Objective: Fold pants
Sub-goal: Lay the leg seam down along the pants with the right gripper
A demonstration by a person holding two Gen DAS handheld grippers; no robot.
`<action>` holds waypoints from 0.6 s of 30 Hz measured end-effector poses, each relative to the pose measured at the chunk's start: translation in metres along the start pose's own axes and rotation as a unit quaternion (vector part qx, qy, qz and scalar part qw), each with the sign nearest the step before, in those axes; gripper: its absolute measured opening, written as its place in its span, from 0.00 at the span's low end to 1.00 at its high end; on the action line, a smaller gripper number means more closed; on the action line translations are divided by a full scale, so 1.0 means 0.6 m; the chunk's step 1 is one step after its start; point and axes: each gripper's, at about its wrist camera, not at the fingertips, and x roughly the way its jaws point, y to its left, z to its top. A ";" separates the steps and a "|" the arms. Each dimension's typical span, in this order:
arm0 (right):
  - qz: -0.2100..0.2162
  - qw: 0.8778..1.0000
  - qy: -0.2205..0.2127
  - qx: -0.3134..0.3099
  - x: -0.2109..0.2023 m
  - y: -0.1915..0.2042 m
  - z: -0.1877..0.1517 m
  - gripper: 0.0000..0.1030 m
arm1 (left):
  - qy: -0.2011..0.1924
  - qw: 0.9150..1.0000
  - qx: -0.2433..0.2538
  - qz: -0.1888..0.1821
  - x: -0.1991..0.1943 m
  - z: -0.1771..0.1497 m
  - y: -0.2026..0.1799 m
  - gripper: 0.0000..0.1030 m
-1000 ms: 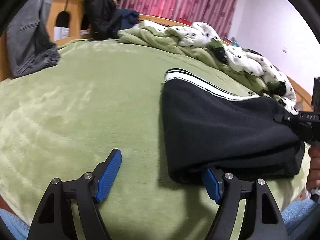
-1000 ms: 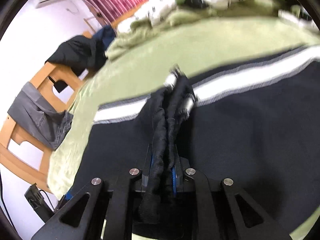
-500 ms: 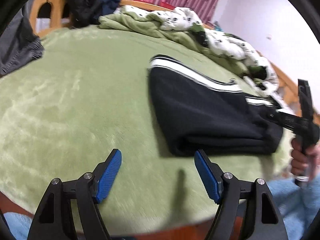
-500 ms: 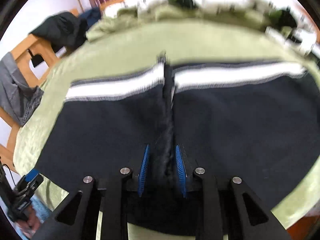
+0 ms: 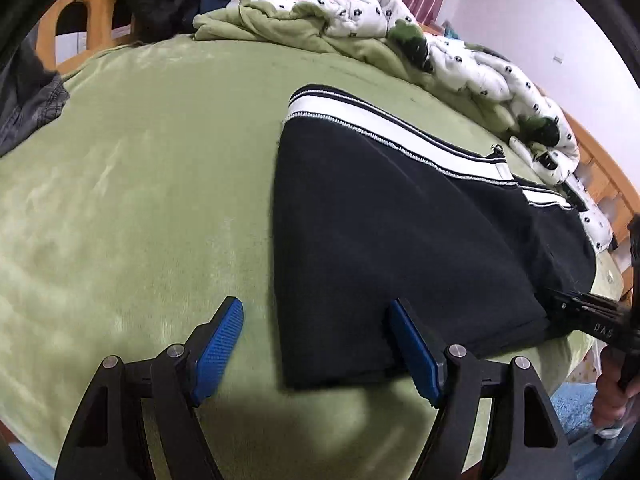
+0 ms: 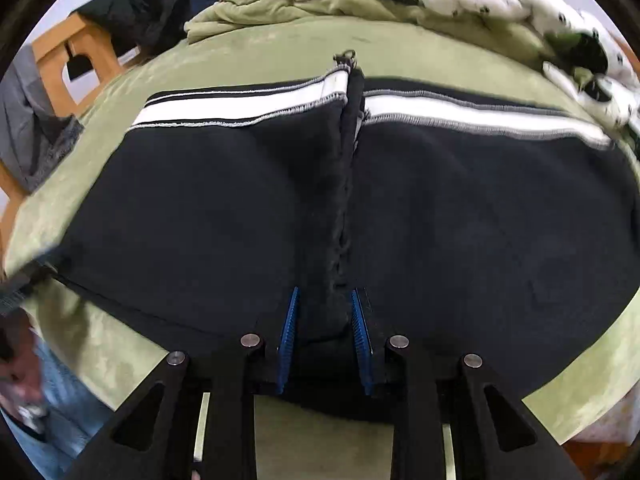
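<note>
**Folded black pants on green blanket — both grippers at the near edge**

Where seen from the left wrist: left gripper (image 5: 316, 344) spread wide, blue pads (image 5: 218, 344) gripping nothing. Black pants (image 5: 400, 248) lying flat on the green blanket (image 5: 140, 184), straight ahead and slightly right of the claw; near left corner of the fabric between the two fingers, right finger apparently at or just over the hem — contact not clear. White-striped waistband (image 5: 380, 128) at the far side, running away to the right. Right gripper (image 5: 580, 314) visible at far right, at the pants' near edge, with the hand (image 5: 612, 392) holding it.

From the right wrist: right gripper (image 6: 324, 340) narrowed onto a bunched ridge of black cloth, pads (image 6: 288, 340) pressing it from both sides. Pants (image 6: 200, 220) spread left and right of the claw, the pinched ridge running straight ahead to a gap in the waistband (image 6: 240, 106).

Beyond the pants: rumpled spotted quilt (image 5: 480, 68) far ahead and right; wooden bed frame (image 6: 68, 44) with dark clothes (image 6: 132, 8) far ahead and left.
</note>
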 end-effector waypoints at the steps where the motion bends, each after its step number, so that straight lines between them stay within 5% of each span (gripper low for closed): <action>1: -0.001 1.000 0.002 -0.007 -0.001 0.002 0.001 0.26 | -0.002 1.000 0.004 0.000 -0.006 -0.004 -0.001 0.72; 7: 0.027 1.000 0.005 0.012 -0.025 -0.020 0.010 0.28 | 0.012 0.999 -0.021 -0.037 -0.027 0.003 0.021 0.72; 9: 0.021 0.999 -0.020 0.025 -0.051 -0.035 0.014 0.38 | 0.006 0.999 -0.042 -0.031 -0.034 0.008 0.035 0.72; 12: -0.018 0.997 -0.066 0.027 -0.099 -0.068 0.016 0.58 | -0.003 0.998 -0.056 -0.032 -0.040 0.022 0.044 0.72; 18: -0.118 0.985 -0.117 0.036 -0.174 -0.183 0.007 0.65 | 0.015 0.998 -0.053 -0.038 -0.034 0.057 0.056 0.72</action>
